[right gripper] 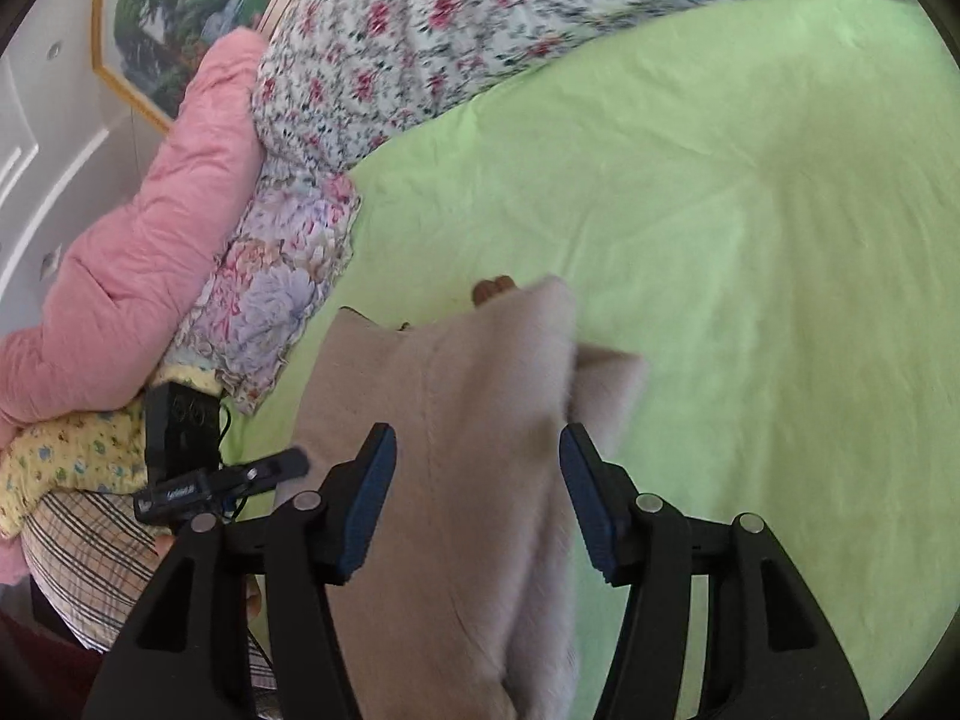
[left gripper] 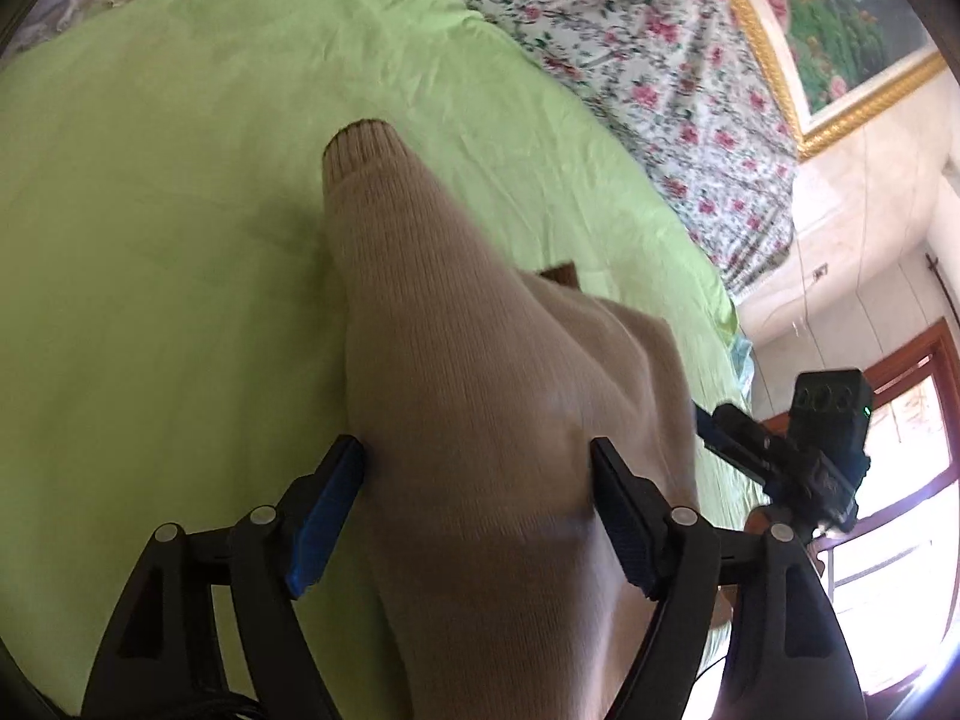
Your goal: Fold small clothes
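The left claw (left gripper: 480,486) is gaping wide around a beige knit sweater (left gripper: 480,396) lying on the green bedsheet (left gripper: 150,240).

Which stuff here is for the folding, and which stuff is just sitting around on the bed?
For the folding:
beige knitted garment
left gripper
right gripper
green sheet, the surface underneath

Just lying about:
floral quilt
pink quilt
purple flowered pillow
framed picture
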A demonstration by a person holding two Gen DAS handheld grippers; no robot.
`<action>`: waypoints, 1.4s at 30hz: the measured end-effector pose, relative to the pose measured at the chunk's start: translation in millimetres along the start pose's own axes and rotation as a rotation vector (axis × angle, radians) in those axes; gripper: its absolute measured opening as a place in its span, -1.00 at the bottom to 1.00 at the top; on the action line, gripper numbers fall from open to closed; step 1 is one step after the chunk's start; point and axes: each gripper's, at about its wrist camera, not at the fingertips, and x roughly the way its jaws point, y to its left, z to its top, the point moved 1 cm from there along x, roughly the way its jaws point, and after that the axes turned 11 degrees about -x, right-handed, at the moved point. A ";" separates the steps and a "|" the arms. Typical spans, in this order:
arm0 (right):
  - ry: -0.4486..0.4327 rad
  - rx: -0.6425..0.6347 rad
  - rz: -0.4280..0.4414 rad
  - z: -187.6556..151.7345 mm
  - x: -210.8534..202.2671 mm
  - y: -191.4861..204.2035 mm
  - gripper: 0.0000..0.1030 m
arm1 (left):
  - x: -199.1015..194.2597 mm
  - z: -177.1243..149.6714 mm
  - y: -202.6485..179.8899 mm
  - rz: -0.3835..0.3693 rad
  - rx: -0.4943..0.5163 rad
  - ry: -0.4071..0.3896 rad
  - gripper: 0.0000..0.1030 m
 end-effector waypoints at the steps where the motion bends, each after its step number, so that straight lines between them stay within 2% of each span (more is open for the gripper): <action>1: 0.012 -0.010 -0.008 2.5 6.9 -0.2 0.10 | 4.5 6.5 2.1 -0.003 -0.015 0.001 0.44; 2: 0.033 -0.015 -0.020 4.1 14.8 -2.4 0.01 | 10.4 12.5 0.2 -0.008 -0.024 -0.005 0.23; 3: 0.049 -0.013 -0.027 5.7 21.7 -4.0 -0.22 | 16.5 18.0 -4.0 -0.015 -0.026 -0.014 0.02; 4: 0.066 -0.011 -0.034 7.1 28.5 -6.8 -0.41 | 18.3 22.8 -2.5 -0.011 -0.024 -0.017 -0.41; 5: 0.074 -0.008 -0.038 8.8 32.5 -9.3 -0.79 | 20.0 28.3 -4.4 0.011 -0.014 -0.027 -0.57; 8: 0.006 -0.001 -0.009 21.0 26.3 -13.7 -0.84 | 14.3 35.9 -17.1 0.067 0.074 -0.084 -0.72; 10: -0.027 -0.008 -0.027 26.5 23.0 -14.3 -0.85 | 17.9 38.0 -26.7 0.121 0.142 -0.108 -0.74; 13: 0.036 -0.035 -0.120 19.2 42.9 -25.0 -0.85 | 36.0 36.2 -25.9 0.233 0.234 -0.119 -0.75; 14: 0.064 -0.013 -0.122 11.8 53.5 -32.0 -0.86 | 40.7 36.2 -21.0 0.233 0.232 -0.113 -0.74; 17: 0.038 0.027 -0.087 4.0 51.2 -37.0 -0.86 | 33.1 36.8 -13.1 0.197 0.200 -0.116 -0.69; 21: 0.048 -0.043 -0.134 4.4 38.2 -13.8 -0.85 | 21.5 27.2 -10.1 0.227 0.197 -0.117 -0.52; 24: 0.056 -0.027 -0.149 3.4 30.5 -9.9 -0.70 | 4.2 18.0 -3.6 0.242 0.159 -0.127 -0.46; 25: 0.044 -0.010 -0.147 2.4 24.0 -9.2 -0.67 | -3.5 12.6 -1.5 0.245 0.155 -0.132 -0.46; 27: 0.017 0.020 -0.139 -1.0 9.0 -9.7 -0.46 | -20.4 0.0 -1.9 0.246 0.148 -0.148 -0.46; 29: -0.006 0.034 -0.130 -9.5 -7.2 -5.5 -0.39 | -33.0 -12.1 -4.6 0.253 0.148 -0.158 -0.47; 34: -0.041 0.075 -0.106 -40.2 -39.4 3.8 -0.37 | -59.5 -53.7 -11.7 0.221 0.146 -0.146 -0.46; 37: -0.045 0.104 -0.091 -61.8 -50.8 8.2 -0.36 | -70.8 -90.4 -20.1 0.232 0.197 -0.136 -0.45; 40: -0.030 0.106 -0.082 -83.7 -56.7 17.8 -0.35 | -78.5 -125.4 -26.3 0.270 0.257 -0.130 -0.26; 42: -0.018 0.103 -0.083 -95.5 -59.9 22.4 -0.19 | -84.8 -147.1 -26.8 0.290 0.291 -0.131 -0.09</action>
